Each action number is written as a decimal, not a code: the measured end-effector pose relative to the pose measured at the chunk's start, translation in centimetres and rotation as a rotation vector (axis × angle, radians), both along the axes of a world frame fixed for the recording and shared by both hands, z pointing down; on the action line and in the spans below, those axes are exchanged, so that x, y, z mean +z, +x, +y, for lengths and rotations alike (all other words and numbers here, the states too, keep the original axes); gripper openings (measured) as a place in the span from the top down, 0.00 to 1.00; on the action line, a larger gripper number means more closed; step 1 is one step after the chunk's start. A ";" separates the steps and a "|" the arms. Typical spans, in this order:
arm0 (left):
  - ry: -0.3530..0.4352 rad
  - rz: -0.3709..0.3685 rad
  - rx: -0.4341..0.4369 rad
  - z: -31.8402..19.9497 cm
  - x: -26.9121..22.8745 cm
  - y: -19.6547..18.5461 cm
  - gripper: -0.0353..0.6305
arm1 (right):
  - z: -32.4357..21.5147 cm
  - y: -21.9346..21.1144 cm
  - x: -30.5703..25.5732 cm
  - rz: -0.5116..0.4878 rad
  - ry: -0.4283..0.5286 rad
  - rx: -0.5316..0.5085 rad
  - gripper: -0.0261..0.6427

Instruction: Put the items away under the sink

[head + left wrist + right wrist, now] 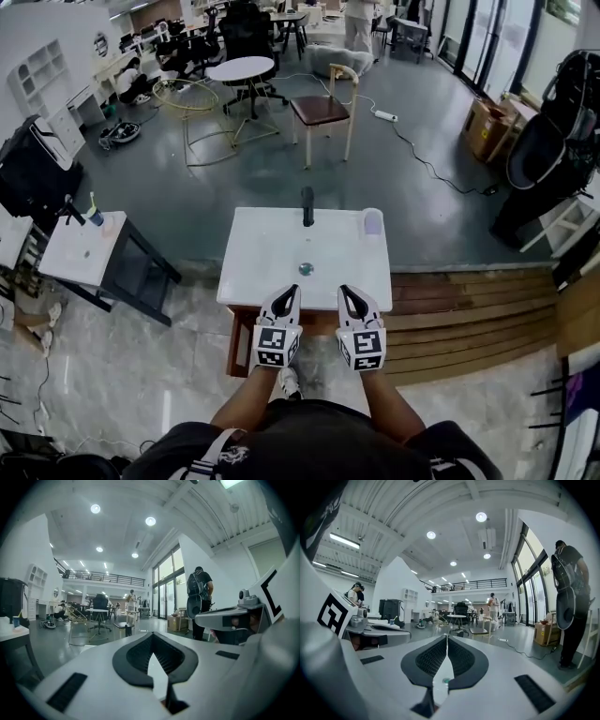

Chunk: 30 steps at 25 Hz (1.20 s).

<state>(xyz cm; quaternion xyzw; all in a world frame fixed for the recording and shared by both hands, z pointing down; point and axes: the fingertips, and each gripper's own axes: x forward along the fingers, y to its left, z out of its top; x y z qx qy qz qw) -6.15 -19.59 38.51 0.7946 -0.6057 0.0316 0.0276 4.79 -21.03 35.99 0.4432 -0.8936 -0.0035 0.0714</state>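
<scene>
A white sink top (267, 248) stands in front of me with a black faucet (307, 206) at its far edge and a round drain (306, 269) in the middle. A pale translucent cup (373, 221) sits at its far right corner. My left gripper (286, 298) and right gripper (352, 298) hover side by side over the near edge, both shut and empty. In the left gripper view the jaws (151, 639) meet, with the faucet (128, 629) beyond. In the right gripper view the closed jaws (446, 641) frame the drain (446, 680).
A brown cabinet side (235, 343) shows under the sink top. A small white side table (89, 253) stands left. Wooden decking (469, 309) lies right. A chair (323, 108) and round table (242, 70) are beyond. A person with a backpack (569, 597) stands right.
</scene>
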 end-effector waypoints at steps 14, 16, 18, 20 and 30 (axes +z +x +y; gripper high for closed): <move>0.024 0.018 0.115 -11.1 -1.5 -5.4 0.94 | -11.1 -3.8 -0.2 0.019 -0.007 0.114 0.92; 0.028 0.013 0.139 -11.6 -1.8 -5.2 0.94 | -11.5 -3.8 -0.1 0.023 -0.009 0.132 0.92; 0.036 0.005 0.161 -12.1 -2.2 -5.1 0.94 | -12.0 -3.6 0.1 0.024 -0.021 0.155 0.92; 0.044 0.012 0.166 -12.3 -2.6 -5.4 0.94 | -12.1 -3.8 0.7 0.030 -0.040 0.162 0.92; -0.002 0.018 0.188 -14.7 0.0 -4.1 0.94 | -14.9 -3.4 2.5 0.053 -0.066 0.145 0.92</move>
